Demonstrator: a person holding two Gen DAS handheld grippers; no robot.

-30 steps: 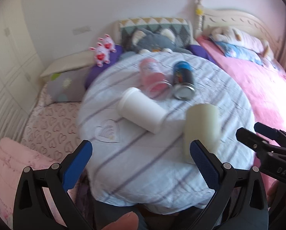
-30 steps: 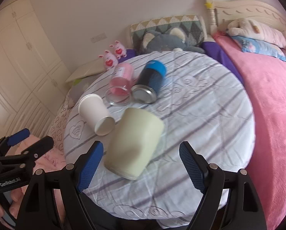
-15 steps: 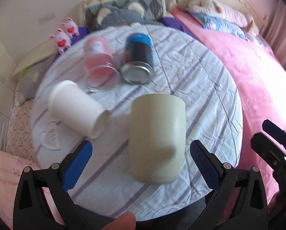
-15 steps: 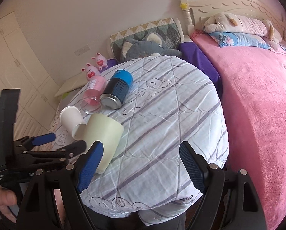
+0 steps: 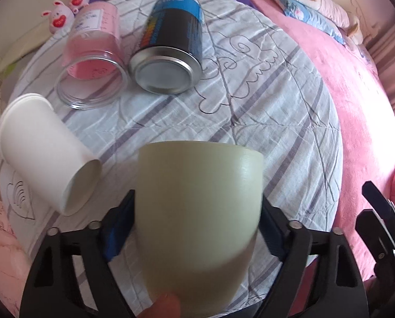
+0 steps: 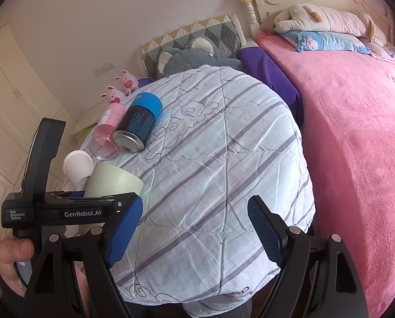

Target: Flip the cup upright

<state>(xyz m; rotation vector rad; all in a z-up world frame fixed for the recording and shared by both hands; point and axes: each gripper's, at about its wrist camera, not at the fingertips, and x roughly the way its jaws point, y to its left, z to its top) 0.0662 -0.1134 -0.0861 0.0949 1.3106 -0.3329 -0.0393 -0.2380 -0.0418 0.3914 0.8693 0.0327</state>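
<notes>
I have the left gripper point(image 5: 197, 228) pinching the cup point(image 5: 200, 222): both blue pads press its sides near the table's near edge. The cup's flat end faces away from the camera, toward the table centre. In the right wrist view the cup point(image 6: 112, 179) sits at the table's left edge, held in the left gripper point(image 6: 96, 204).

The right gripper point(image 6: 192, 235) hangs over the near edge with its jaws spread wide and nothing between them.

On the striped table point(image 5: 276, 111), a white cup point(image 5: 41, 156) lies on its side by the left edge. A pink jar point(image 5: 91, 61) and a blue can point(image 5: 171, 45) lie side by side toward the far edge.
</notes>
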